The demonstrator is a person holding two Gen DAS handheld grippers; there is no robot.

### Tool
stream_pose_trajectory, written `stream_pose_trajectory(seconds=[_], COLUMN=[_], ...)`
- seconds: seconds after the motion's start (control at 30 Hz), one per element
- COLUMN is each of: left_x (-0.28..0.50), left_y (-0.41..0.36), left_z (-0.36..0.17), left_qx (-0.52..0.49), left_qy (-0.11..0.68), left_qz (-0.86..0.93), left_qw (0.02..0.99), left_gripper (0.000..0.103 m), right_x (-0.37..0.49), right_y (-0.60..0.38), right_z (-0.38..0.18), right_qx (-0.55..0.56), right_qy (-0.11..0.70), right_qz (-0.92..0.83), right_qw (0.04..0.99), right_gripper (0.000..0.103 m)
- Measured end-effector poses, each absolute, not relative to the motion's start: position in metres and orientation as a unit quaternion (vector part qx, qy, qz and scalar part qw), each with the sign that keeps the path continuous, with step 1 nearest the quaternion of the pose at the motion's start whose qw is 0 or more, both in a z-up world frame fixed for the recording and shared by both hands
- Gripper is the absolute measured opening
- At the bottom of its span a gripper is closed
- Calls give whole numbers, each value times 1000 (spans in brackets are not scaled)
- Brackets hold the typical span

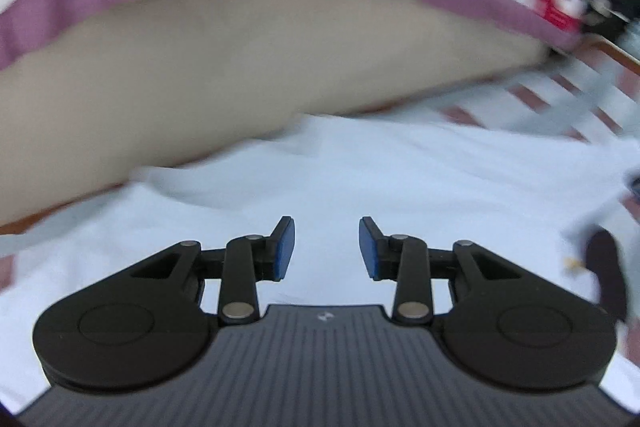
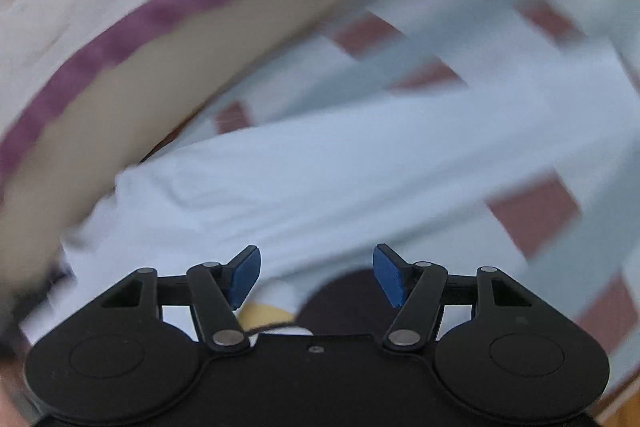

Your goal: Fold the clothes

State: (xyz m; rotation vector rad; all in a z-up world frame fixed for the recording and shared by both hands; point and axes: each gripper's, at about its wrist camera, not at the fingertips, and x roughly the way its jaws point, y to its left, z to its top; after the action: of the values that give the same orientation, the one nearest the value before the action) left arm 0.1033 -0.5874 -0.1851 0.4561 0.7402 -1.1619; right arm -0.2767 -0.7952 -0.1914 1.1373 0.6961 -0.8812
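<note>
Checked cloth (image 2: 532,215) in red and white covers the surface, and a white garment (image 1: 340,187) lies spread on it beside a tan cushion (image 1: 200,75). Both grippers hang over the garment — left gripper (image 1: 327,247) and right gripper (image 2: 317,275) with jaws apart, nothing between them.

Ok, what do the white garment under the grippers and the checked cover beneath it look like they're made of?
White garment: soft woven or knit cloth, likely cotton, matte; it lies in shallow wrinkles and a folded edge. Motion blur hides the weave. Checked cover: also looks like thin matte fabric, with brownish-red squares and grey bands on white; printed or woven, I cannot tell which.
</note>
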Motion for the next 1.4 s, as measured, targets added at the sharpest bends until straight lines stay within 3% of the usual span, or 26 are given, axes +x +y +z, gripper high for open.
stream_pose_trajectory(seconds=[0.2,0.33,0.43,0.5,0.7,0.73,0.77,0.8,0.97,1.2,1.4], left_x=[-1,-28,-41,-52,-49,-45,-41,-39,-33,-39,-25], left_y=[-592,-613,-628,-634,-640,-639,-639,-638,-636,-630,-609], left_z=[-193,-209,-220,-224,-236,-235,-235,-235,-234,-235,-220], left_qx=[270,238,257,282,309,295,281,275,261,288,258], left_qy=[319,353,332,313,321,333,345,352,374,370,382], left_qz=[-566,-577,-582,-584,-561,-561,-561,-561,-559,-554,-562], left_qw=[710,697,696,694,698,698,698,697,692,688,687], left_gripper=[35,35,36,44,45,45,43,42,42,43,43], right_x=[-362,-401,-411,-407,-395,-394,-391,-388,-382,-392,-372], right_y=[-841,-844,-848,-854,-865,-865,-865,-866,-853,-863,-859], right_z=[-212,-228,-238,-244,-257,-258,-258,-258,-226,-236,-233], right_qx=[549,570,576,557,444,424,402,382,299,404,321], right_qy=[253,216,189,183,202,202,208,223,215,268,298], right_qz=[-468,-517,-529,-539,-587,-594,-596,-592,-602,-638,-636], right_qw=[645,601,594,605,646,654,663,674,708,599,636], right_gripper=[68,68,68,68,68,63,47,6,5,5,5])
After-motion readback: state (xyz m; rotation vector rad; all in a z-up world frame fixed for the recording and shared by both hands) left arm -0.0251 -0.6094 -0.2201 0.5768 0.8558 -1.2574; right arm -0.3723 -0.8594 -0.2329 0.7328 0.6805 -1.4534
